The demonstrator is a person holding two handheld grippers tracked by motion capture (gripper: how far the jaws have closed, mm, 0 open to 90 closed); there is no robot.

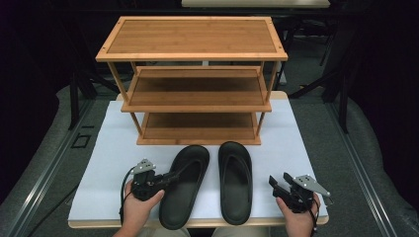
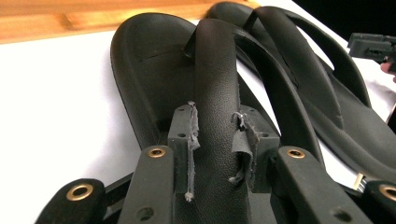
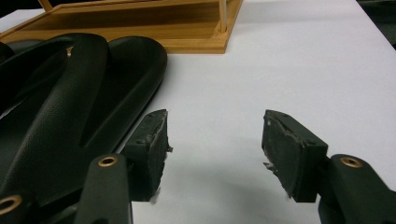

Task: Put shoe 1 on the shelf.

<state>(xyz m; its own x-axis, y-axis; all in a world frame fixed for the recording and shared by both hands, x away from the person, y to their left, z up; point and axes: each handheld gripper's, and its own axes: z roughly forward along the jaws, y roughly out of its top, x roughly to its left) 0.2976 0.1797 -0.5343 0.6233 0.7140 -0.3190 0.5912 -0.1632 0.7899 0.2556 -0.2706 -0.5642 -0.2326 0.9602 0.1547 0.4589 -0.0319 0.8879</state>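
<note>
Left gripper [image 2: 215, 140] fingers seemingly clamp the strap [image 2: 215, 84] of the left sandal [image 1: 185, 185], at seven o'clock from the shelf [image 1: 192, 74]. Right gripper [image 3: 215, 149] gapes wide, holding nothing.

Your left gripper [image 2: 215, 140] is covering the black rubber left sandal's strap [image 2: 215, 70]; the picture's bottom edge is cutting its heel [image 1: 174, 223].
</note>
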